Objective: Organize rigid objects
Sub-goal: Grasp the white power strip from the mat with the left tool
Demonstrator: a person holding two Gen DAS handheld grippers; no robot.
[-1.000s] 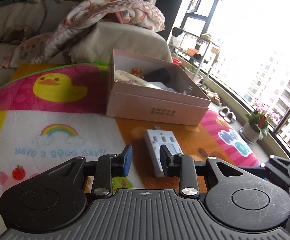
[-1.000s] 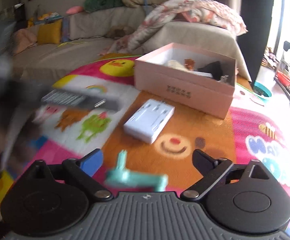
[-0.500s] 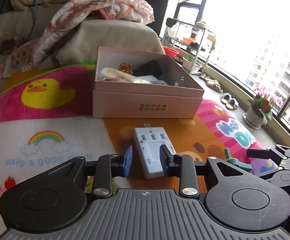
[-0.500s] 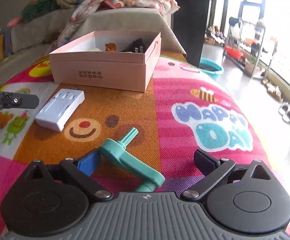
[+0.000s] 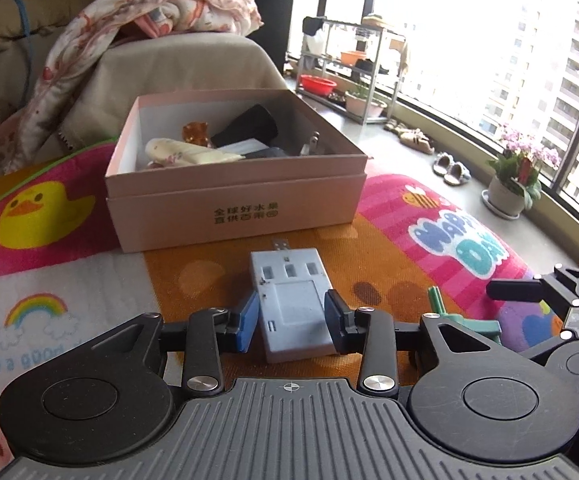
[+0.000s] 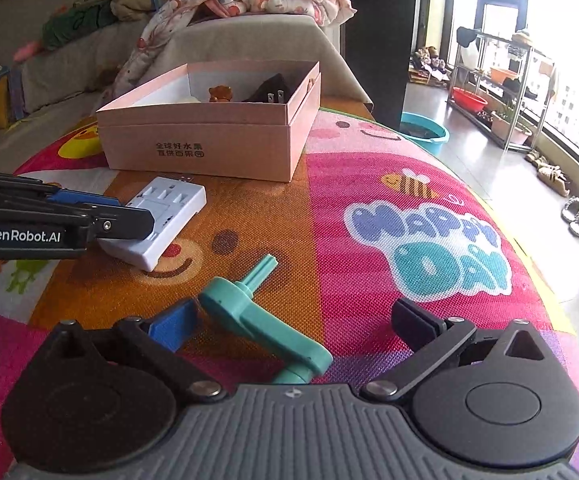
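Left gripper point(image 5: 291, 322): jaws have just been opening. The white power adapter point(image 5: 291, 312) lies flat on the play mat point(image 5: 389, 248) between the blue pads. The left pad sits at the adapter's edge and the right pad stands just beside its other edge; whether either presses cannot be told. In the right wrist view the same gripper enters from the left edge of the frame, its fingers over the adapter's near end.

Right gripper point(image 6: 289, 322): jaws have just been opening and now stand at full spread. The teal crank handle point(image 6: 265, 320) lies on the mat between them, close to the blue left pad, well apart from the black right pad. Nothing is clamped.

Pink cardboard box point(image 5: 233, 200): centre of the left wrist frame, directly beyond the adapter, open at the top. It holds a cream floral item, a small brown figure, a black item and a plug with metal prongs.

Upper left of both frames: a sofa with a patterned blanket point(image 5: 161, 4). Right side: windows, a metal rack point(image 5: 353, 60) and a potted flowering plant point(image 5: 521, 176) on the floor.
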